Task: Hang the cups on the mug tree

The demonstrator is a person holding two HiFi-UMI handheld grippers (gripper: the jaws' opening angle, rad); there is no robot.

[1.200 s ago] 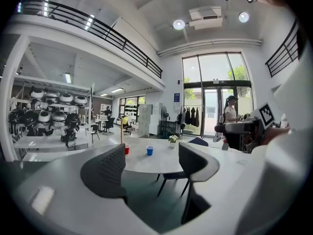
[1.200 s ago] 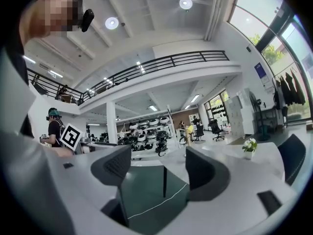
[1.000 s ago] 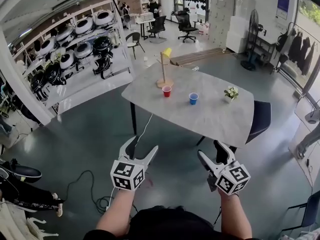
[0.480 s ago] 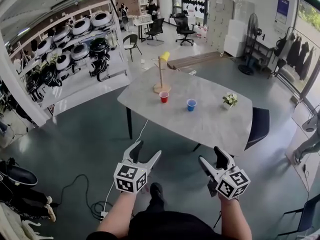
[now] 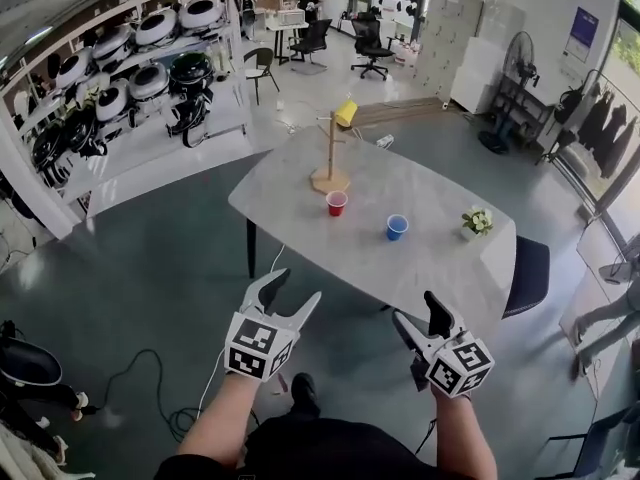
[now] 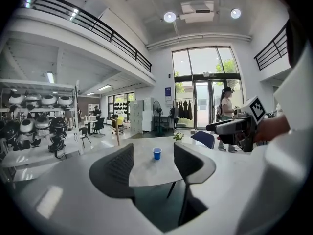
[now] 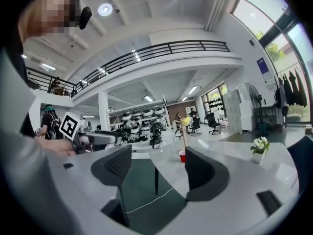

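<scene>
On the far end of a grey table [image 5: 440, 268] stands a wooden mug tree [image 5: 330, 153] with a yellow cup [image 5: 346, 113] hanging on it. A red cup [image 5: 337, 203] and a blue cup [image 5: 397, 227] stand upright on the tabletop near it. Both grippers hang in the air short of the table's near edge. My left gripper [image 5: 292, 290] is open; its jaws have just been closing, with nothing between them. In the left gripper view the blue cup [image 6: 156, 153] shows far off between the fingers. My right gripper [image 5: 415, 310] is open and empty, and the red cup [image 7: 182, 155] lies well ahead of it.
A small potted plant [image 5: 477, 220] sits on the table's right side. A dark chair [image 5: 527, 273] stands at the right end. Shelves of round devices [image 5: 150, 58] line the left wall. A cable [image 5: 150, 378] lies on the floor, and a person [image 5: 600, 318] stands at the right.
Both grippers and the head camera have moved forward, so the table now lies closer. The left gripper's jaws stand a little narrower than before.
</scene>
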